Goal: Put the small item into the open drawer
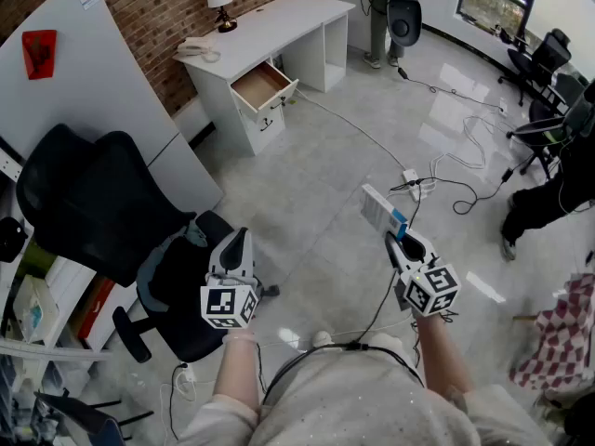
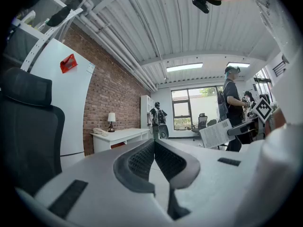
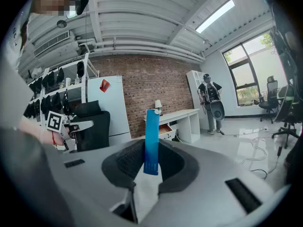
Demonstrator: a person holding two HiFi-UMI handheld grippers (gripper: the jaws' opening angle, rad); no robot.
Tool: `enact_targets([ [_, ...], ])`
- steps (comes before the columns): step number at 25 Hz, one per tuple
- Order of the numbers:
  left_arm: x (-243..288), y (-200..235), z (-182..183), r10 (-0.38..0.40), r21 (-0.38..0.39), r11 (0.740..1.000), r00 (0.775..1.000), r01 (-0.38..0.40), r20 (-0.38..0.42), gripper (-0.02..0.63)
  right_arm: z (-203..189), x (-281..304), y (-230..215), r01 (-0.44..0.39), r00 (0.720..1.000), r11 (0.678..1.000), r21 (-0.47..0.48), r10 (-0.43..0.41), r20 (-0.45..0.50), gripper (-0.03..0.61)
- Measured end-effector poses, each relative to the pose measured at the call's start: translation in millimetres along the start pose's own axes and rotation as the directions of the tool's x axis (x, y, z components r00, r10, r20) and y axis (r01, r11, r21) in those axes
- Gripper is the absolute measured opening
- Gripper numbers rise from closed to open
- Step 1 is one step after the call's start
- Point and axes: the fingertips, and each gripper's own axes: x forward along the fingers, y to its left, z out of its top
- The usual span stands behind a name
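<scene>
Grey glossy floor tiles (image 1: 307,175) fill most of the head view, running up to a red brick wall (image 1: 167,3) at the far side of the room. Against that wall stands a white worktop (image 1: 279,21) carrying a small table lamp with a white shade (image 1: 219,3) and a white telephone (image 1: 195,48). Its wooden-lined open drawer (image 1: 263,85) is pulled out over the floor. A tall white panel (image 1: 84,82) leans at the left with a red item (image 1: 39,52) fixed to it, and a black high-backed office chair (image 1: 93,203) stands in front of the panel. Black and white cables (image 1: 465,147) trail over the tiles to a white power strip (image 1: 414,184). Dark swivel chairs (image 1: 548,63) stand by the window (image 1: 493,3) at the right, and a red-and-white checked cloth (image 1: 567,342) lies at the right edge. A person in dark clothes (image 3: 210,103) stands near the far end of the worktop.

The left tongs (image 1: 240,242) are closed, their pads meeting at the tips with nothing between them, and they are raised beside the black chair. The right tongs (image 1: 395,240) are clamped on a small flat white-and-blue box (image 1: 381,212), which stands up out of the jaws, blue edge facing that gripper's camera. The box is in the air above the floor, well apart from the open drawer across the room.
</scene>
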Motion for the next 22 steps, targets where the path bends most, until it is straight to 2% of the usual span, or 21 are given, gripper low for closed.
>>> enact_targets([
  [5,3.6,15.0,2.3,0.011,-0.021,1.000,1.000,-0.011,0.015,0.006,12.2,13.8,7.7,0.009,0.999,1.000,0.004,-0.010,0.031,0.081],
  [15,26.5,17.7,-1.7,0.008,-0.071,0.997,1.000,-0.007,0.012,0.006,16.6,41.1,3.8,-0.011,1.000,1.000,0.006,0.011,0.014,0.081],
  [22,69.9,38.3,-4.9,0.013,-0.098,0.995,1.000,-0.013,0.004,0.006,21.0,106.0,-15.4,-0.058,0.998,0.998,0.020,0.058,0.008,0.081],
])
